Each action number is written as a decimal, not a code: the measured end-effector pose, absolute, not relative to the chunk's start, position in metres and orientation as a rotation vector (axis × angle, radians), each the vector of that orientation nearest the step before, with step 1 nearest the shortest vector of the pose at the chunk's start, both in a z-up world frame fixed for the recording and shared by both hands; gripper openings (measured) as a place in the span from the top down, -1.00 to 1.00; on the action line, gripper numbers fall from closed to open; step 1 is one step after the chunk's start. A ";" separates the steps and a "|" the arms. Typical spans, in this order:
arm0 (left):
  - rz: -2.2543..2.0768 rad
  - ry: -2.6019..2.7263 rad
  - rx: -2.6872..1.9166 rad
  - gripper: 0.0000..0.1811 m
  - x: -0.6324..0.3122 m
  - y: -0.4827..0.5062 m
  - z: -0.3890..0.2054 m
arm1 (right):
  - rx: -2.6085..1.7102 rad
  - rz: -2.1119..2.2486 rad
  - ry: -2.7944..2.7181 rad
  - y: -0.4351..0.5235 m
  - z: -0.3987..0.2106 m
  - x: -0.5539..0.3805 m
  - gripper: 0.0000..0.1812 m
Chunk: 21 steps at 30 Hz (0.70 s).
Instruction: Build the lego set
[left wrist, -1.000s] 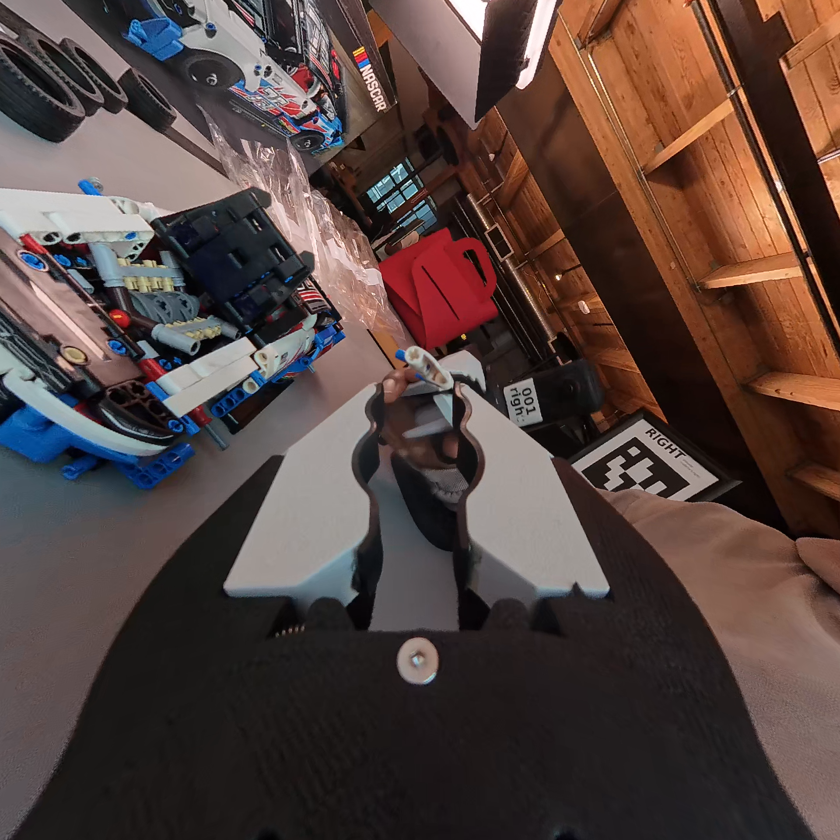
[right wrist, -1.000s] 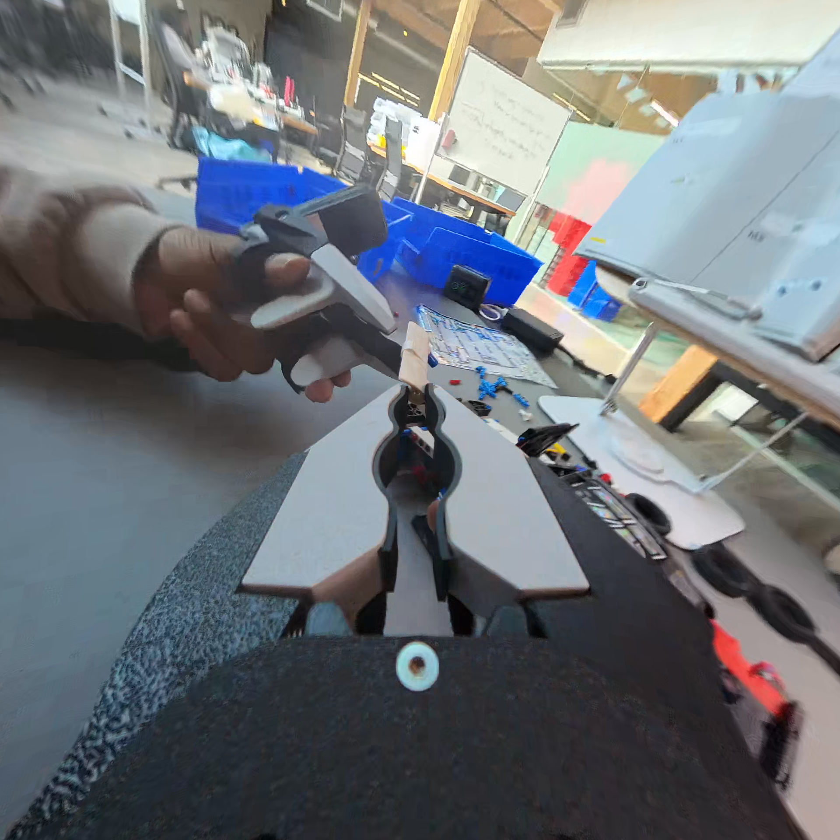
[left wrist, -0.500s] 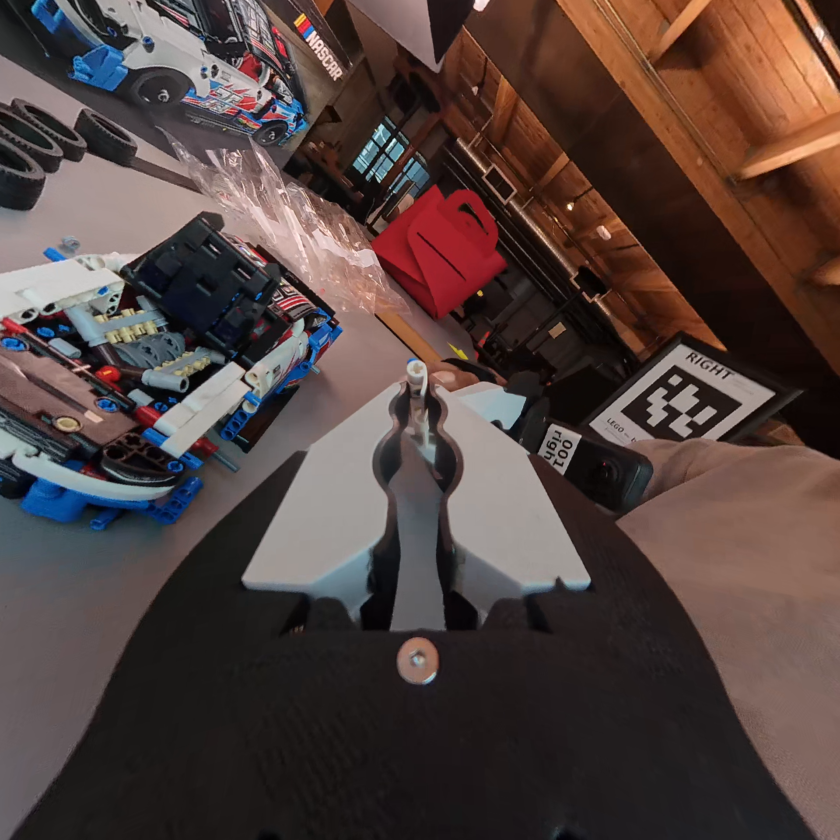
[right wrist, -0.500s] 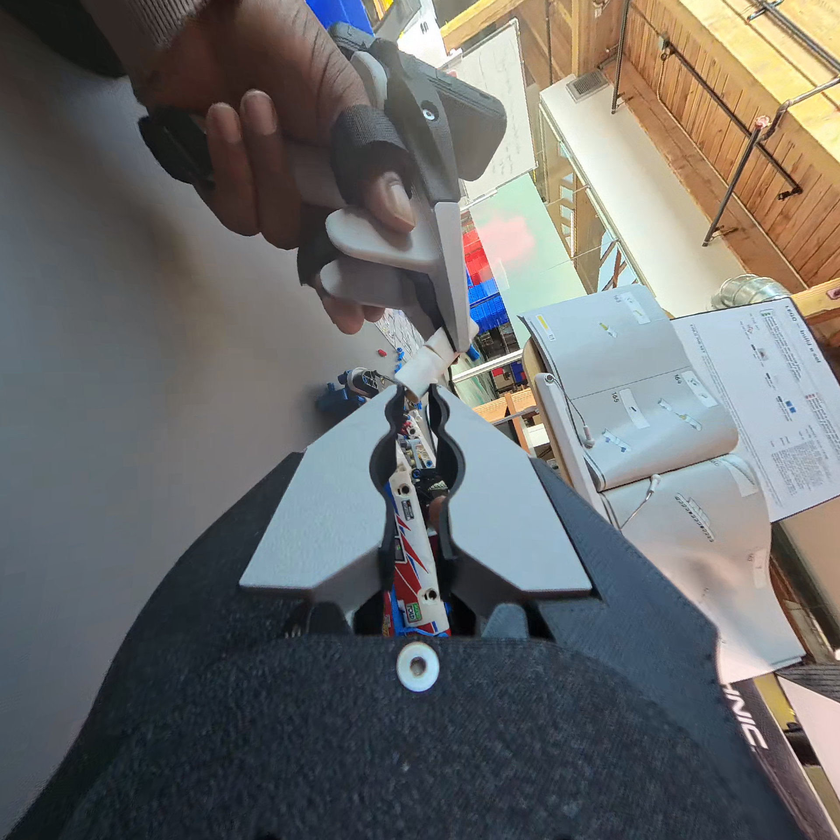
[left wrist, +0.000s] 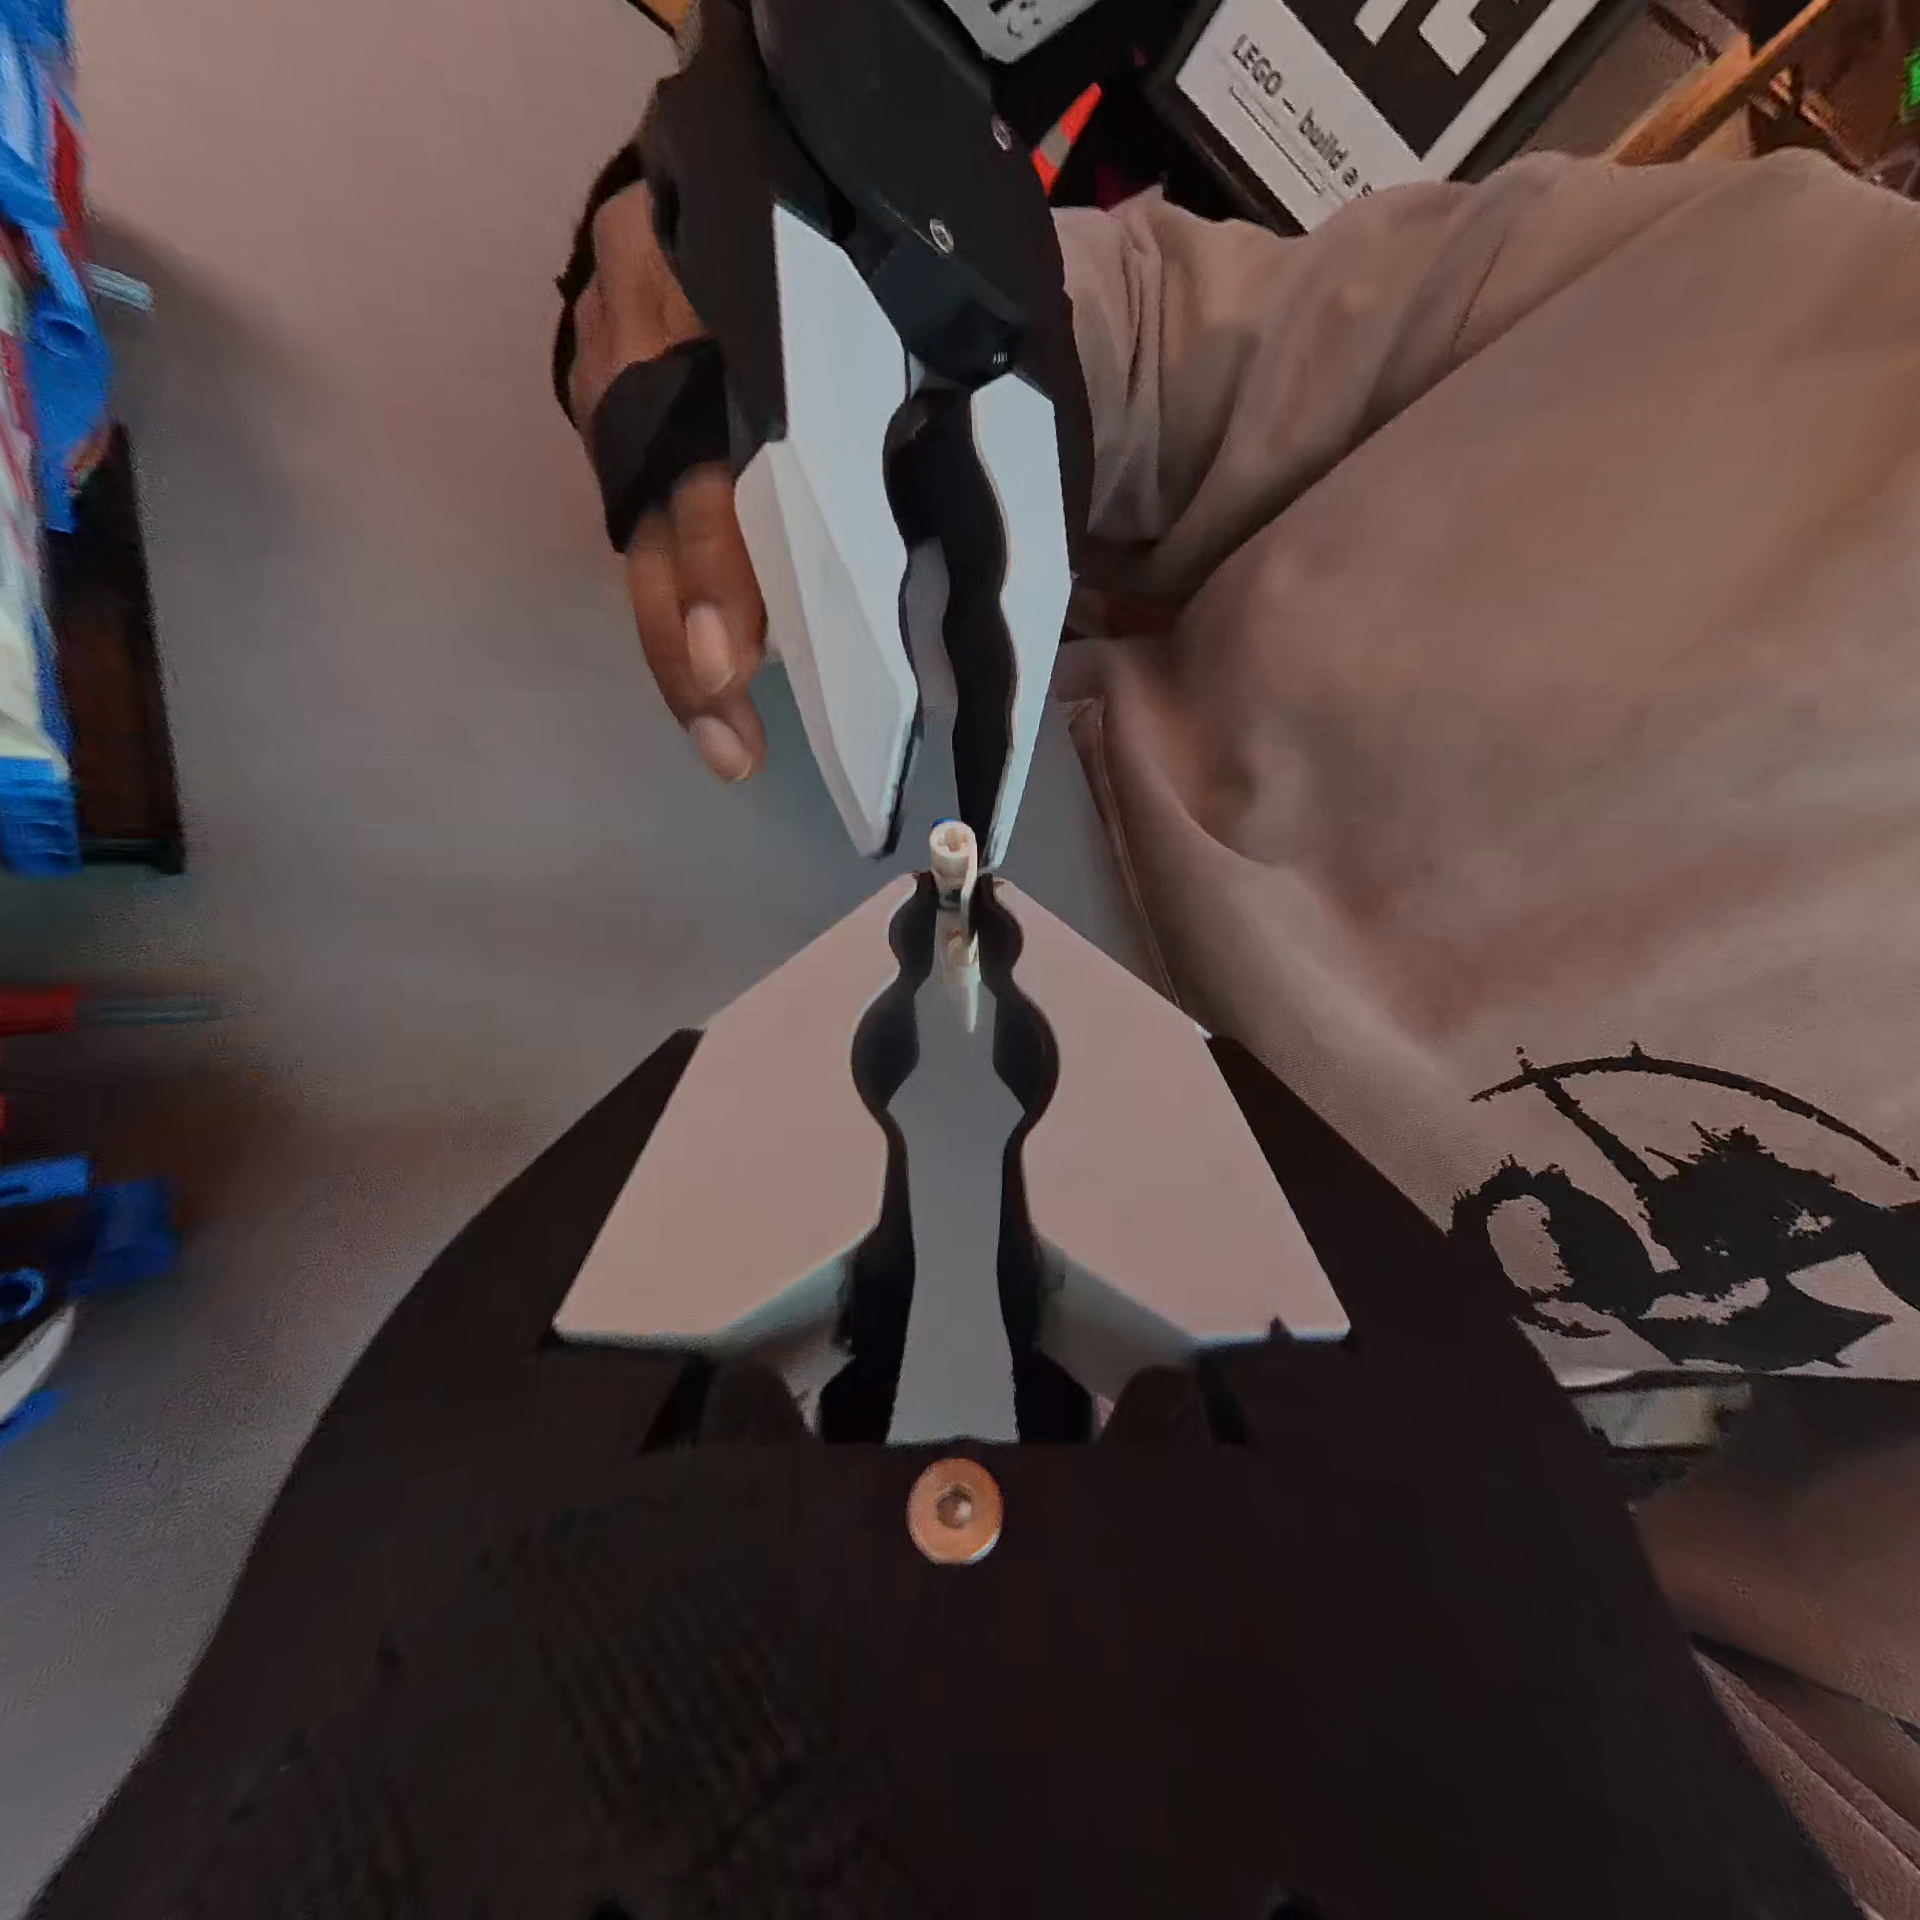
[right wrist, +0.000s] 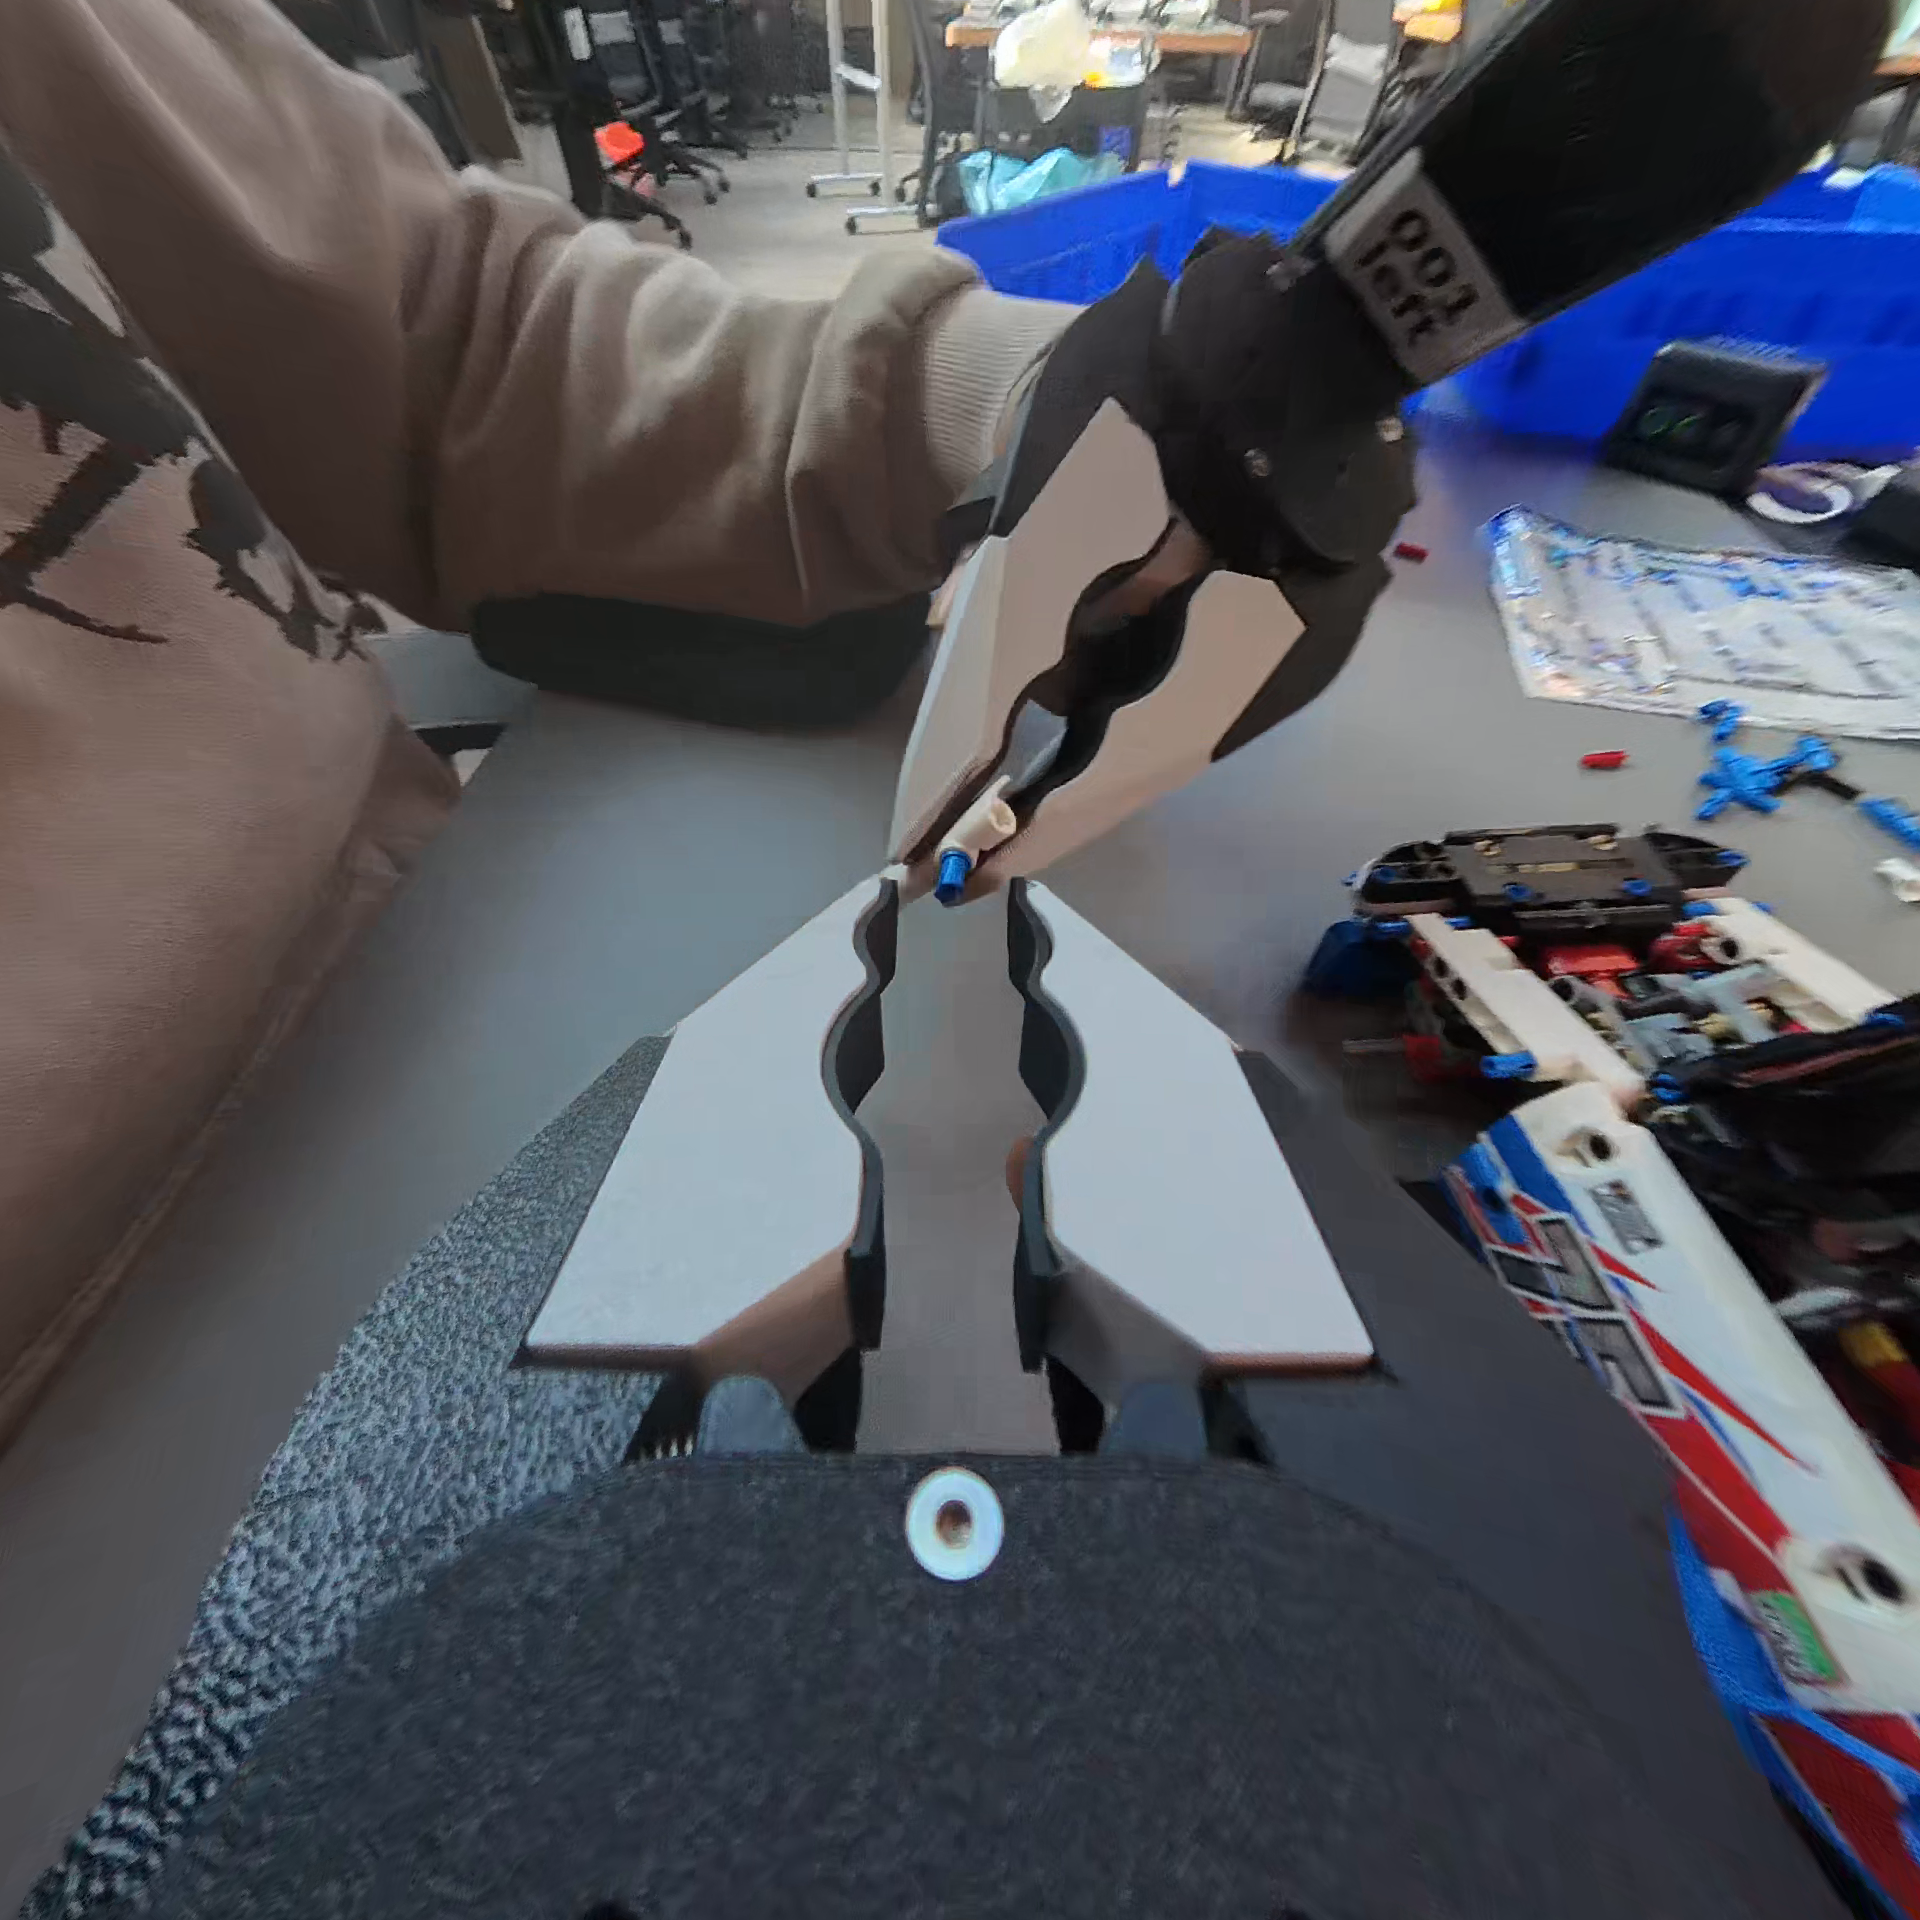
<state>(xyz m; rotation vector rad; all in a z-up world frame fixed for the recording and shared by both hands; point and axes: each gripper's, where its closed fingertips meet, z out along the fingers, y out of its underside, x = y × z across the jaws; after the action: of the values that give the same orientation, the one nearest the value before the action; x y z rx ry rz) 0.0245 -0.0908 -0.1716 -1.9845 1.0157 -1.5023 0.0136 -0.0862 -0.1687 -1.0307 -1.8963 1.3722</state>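
In the left wrist view, the left gripper (left wrist: 954, 883) is clamped on a small white piece (left wrist: 954, 862) at its fingertips, held above the grey table (left wrist: 364, 520). The right gripper (left wrist: 940, 842) points down at it, tips almost touching the piece, a hand (left wrist: 675, 499) around its body. In the right wrist view, the right gripper (right wrist: 951, 883) stands with its jaws apart and nothing between them. Just beyond its tips the left gripper (right wrist: 961, 847) pinches the white piece (right wrist: 982, 831), a blue pin (right wrist: 951, 871) sticking from its end. The partly built car (right wrist: 1610, 997) lies on the table to the right.
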 end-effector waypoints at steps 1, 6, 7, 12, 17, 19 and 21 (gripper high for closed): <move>-1.543 1.052 -1.981 0.94 0.030 -0.094 -0.175 | -1.042 1.364 -1.960 -0.092 -0.177 0.016 0.78; -1.610 1.085 -1.976 0.94 0.039 -0.105 -0.187 | -1.075 1.375 -2.060 -0.100 -0.190 0.025 0.86; -1.603 1.086 -1.982 0.93 0.040 -0.106 -0.188 | -1.081 1.376 -2.081 -0.101 -0.192 0.027 0.89; -1.440 0.956 -2.074 0.94 0.033 -0.088 -0.201 | -1.297 1.294 -2.071 -0.087 -0.206 0.024 0.98; -1.259 0.760 -2.087 0.92 0.019 -0.059 -0.203 | -1.592 1.338 -1.861 -0.061 -0.208 0.015 0.99; -1.141 0.699 -2.081 0.83 0.010 -0.047 -0.202 | -1.730 1.327 -1.753 -0.046 -0.213 0.013 0.99; -1.011 0.718 -2.059 0.69 0.006 -0.042 -0.199 | -1.843 1.340 -1.607 -0.030 -0.213 0.010 0.99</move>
<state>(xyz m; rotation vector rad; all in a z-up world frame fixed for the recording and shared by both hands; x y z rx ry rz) 0.0056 -0.0423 -0.1990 -2.0592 0.7183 -1.0106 0.0100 -0.0296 -0.2131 -1.8427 -1.6072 1.3399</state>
